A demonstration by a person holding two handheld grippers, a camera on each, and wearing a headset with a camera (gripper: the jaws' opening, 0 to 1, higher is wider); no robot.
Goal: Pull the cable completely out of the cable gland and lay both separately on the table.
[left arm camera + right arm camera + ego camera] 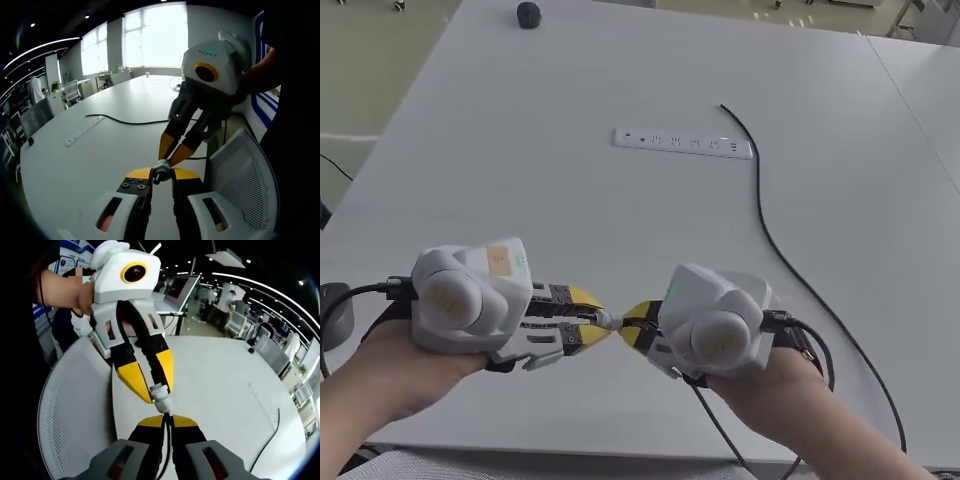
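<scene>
The cable gland (160, 394) is a small pale barrel with a ribbed collar. You have it in the air over the near part of the bench (570, 210), low in the centre of the head view, between the two sets of yellow tips. In the left gripper view its end shows as a round grey face with a dark middle.

Your left hand-held gripper (586, 322) has the gland. Its wedge-shaped yellow jaws are drawn in against the ribbed body, one on each side, with only the gland's width between them.

The cable (167, 437) is thin, black and smooth. In the right gripper view it leaves the gland's lower end and runs straight down the middle of the frame. It is not yet out of the gland.

Your right hand-held gripper (638, 325) is pinched on that cable just beside the gland, its yellow tips nearly touching, with the black strand in the narrow slit between them. The two grippers meet tip to tip, both with glossy white rounded housings.

The bench top is plain, matt and white. A long flat white power strip (683, 142) lies on it in the upper middle of the head view. A black cord (767, 235) starts near it and curves down to the lower right. A white mesh chair back (245, 175) shows at the lower right of the left gripper view.
</scene>
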